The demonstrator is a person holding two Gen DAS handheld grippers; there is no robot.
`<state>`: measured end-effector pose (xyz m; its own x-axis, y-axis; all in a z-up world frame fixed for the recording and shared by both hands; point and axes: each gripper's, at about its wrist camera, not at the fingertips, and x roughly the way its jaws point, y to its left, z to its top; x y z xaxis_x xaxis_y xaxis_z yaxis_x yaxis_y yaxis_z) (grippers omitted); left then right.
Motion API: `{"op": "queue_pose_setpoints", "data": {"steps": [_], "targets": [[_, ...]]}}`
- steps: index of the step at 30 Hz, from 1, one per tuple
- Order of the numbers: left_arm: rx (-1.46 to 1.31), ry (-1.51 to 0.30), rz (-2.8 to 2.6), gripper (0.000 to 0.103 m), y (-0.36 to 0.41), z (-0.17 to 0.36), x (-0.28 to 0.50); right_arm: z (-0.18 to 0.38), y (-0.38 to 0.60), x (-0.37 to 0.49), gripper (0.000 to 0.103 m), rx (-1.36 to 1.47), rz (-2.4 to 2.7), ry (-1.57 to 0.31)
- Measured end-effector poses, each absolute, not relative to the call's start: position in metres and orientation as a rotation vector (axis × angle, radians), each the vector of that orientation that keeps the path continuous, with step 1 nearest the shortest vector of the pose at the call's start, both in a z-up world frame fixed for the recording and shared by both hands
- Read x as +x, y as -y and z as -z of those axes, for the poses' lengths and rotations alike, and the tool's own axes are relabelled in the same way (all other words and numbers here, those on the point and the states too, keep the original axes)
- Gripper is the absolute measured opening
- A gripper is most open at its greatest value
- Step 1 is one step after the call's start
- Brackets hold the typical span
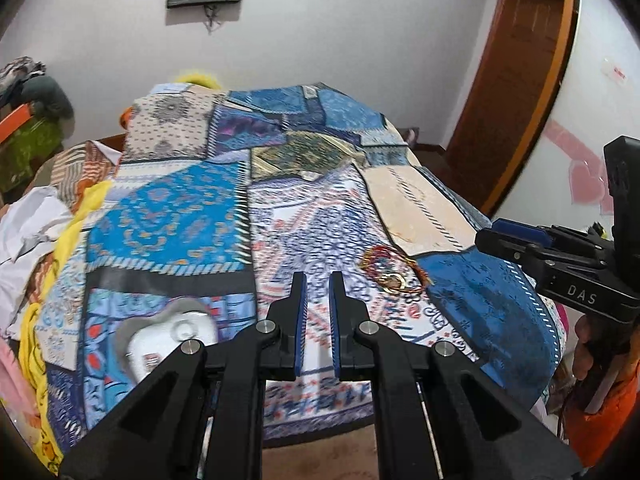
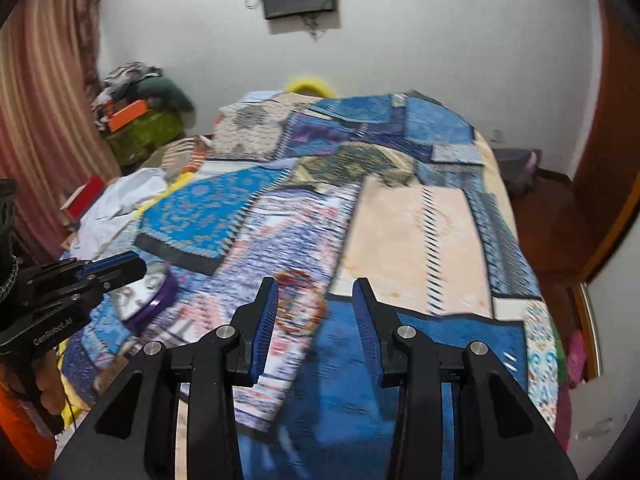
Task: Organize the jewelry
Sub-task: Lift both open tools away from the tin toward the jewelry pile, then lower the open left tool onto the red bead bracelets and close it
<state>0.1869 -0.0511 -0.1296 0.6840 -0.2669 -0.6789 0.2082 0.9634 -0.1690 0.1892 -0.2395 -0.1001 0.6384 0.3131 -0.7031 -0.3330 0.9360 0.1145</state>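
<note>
A pile of red and gold bangles (image 1: 394,274) lies on the patchwork bed cover, right of and just beyond my left gripper (image 1: 318,280), which is open a little with nothing between its fingers. In the right wrist view the bangles (image 2: 300,302) lie blurred on the cover between the fingers of my right gripper (image 2: 316,286), nearer the left finger; it is open wide and hovers above them. A white heart-shaped jewelry box (image 1: 168,334) with a grey rim sits left of my left gripper; it also shows in the right wrist view (image 2: 148,300) with a purple rim.
The patchwork cover (image 1: 180,216) spans the bed. Crumpled white and yellow cloth (image 1: 36,232) lies along its left edge. Piled clothes (image 2: 140,112) stand at the far left wall. A wooden door (image 1: 516,80) is at right. The bed's front edge (image 1: 320,432) is close below my grippers.
</note>
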Motion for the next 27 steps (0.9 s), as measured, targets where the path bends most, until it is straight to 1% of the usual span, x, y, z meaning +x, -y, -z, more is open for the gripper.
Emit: {"op": "queue_pose_setpoints", "data": {"steps": [13,19,27], "targets": [[-0.015,-0.855,0.333,0.008,0.1,0.16,0.235,0.132,0.264,0.205,0.035,0.018,-0.346,-0.859],[0.007,-0.906,0.338,0.008,0.112,0.18,0.254,0.138,0.265,0.209,0.035,0.024,-0.364,-0.867],[0.017,-0.943,0.354,0.008,0.115,0.189,0.263,0.143,0.264,0.214,0.035,0.035,-0.377,-0.877]]}}
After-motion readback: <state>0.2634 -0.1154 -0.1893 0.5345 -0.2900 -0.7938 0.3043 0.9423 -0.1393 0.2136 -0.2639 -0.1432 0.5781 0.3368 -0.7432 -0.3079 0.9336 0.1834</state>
